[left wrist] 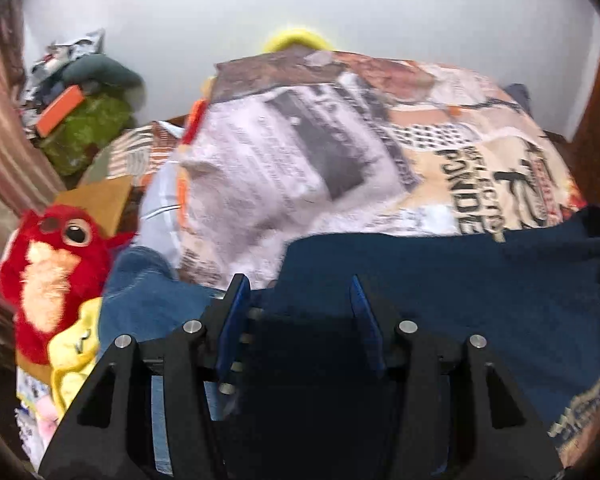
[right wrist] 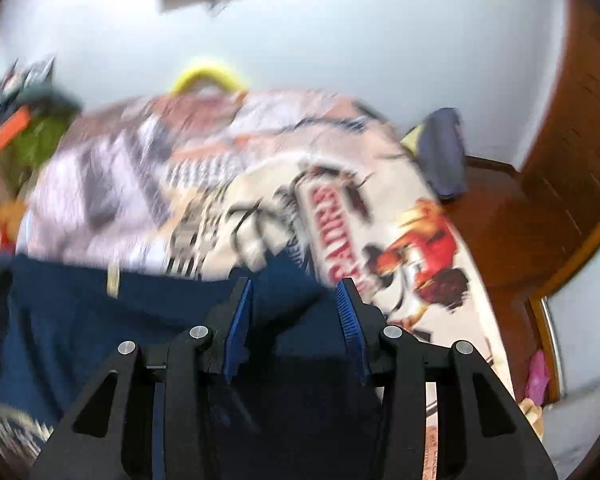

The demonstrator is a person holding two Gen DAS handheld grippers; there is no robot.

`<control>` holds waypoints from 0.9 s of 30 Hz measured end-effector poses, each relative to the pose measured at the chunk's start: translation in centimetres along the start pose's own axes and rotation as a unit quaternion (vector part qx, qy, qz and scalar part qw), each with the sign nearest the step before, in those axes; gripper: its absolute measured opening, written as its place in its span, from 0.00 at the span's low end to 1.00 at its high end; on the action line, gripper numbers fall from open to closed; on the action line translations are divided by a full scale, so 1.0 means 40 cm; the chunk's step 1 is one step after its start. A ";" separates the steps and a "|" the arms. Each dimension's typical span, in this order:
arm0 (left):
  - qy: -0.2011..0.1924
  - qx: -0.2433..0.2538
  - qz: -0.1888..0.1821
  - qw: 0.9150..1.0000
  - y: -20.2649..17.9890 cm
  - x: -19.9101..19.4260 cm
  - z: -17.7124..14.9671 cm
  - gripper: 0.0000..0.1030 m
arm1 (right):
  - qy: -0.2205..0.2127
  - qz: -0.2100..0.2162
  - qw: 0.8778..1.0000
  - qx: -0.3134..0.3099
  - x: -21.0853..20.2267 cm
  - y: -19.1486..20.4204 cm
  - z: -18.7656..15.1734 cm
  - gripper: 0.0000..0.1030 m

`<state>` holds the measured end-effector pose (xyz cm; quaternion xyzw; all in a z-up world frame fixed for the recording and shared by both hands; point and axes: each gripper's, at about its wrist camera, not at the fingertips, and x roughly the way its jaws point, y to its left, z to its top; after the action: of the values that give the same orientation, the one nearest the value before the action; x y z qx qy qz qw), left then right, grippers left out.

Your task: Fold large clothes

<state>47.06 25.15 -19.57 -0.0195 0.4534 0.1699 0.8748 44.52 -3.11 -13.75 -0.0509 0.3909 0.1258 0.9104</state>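
A dark blue garment [left wrist: 460,288] lies spread over a bed with a newspaper-print cover [left wrist: 340,140]. My left gripper [left wrist: 298,284] hovers over the garment's near edge. Its jaws stand apart, with cloth lying in shadow under them and the pads off it. In the right wrist view the same garment [right wrist: 100,300] rises in a bunched peak between the blue pads of my right gripper [right wrist: 296,284]. The bunch fills the gap, so the gripper is shut on it. The printed cover [right wrist: 220,168] shows behind, blurred.
A red plush toy [left wrist: 48,272], a yellow plush [left wrist: 76,344] and a light blue denim piece [left wrist: 148,300] crowd the bed's left side. A green plush [left wrist: 84,128] sits farther back. A grey-blue cloth [right wrist: 444,152] lies at the far right, beside a wooden wardrobe [right wrist: 572,140].
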 end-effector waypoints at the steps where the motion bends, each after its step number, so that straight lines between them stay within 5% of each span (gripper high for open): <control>1: 0.000 -0.003 -0.004 1.000 0.009 0.000 -0.002 0.50 | -0.010 0.007 1.000 0.008 -0.016 -0.009 0.003 0.39; 8: -0.021 0.019 -0.030 0.999 0.000 -0.076 -0.052 0.50 | -0.019 0.042 0.998 -0.031 -0.097 0.013 -0.059 0.39; 19: -0.019 0.047 -0.164 0.985 -0.146 -0.198 -0.185 0.60 | 0.063 0.165 0.976 -0.129 -0.104 0.222 -0.242 0.46; 20: -0.012 0.061 -0.163 0.985 -0.160 -0.194 -0.201 0.61 | 0.057 0.154 0.977 -0.135 -0.099 0.231 -0.251 0.47; 24: -0.013 0.112 -0.110 0.987 -0.187 -0.169 -0.278 0.65 | 0.033 0.115 0.983 -0.138 -0.090 0.210 -0.275 0.78; 27: -0.040 0.113 -0.105 0.987 -0.161 -0.185 -0.311 0.67 | 0.063 0.148 0.982 -0.103 -0.074 0.153 -0.277 0.82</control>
<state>35.37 14.69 -21.72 0.0394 0.4295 0.0254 0.9018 33.17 0.11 -19.22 -0.0935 0.4353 0.2955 0.8452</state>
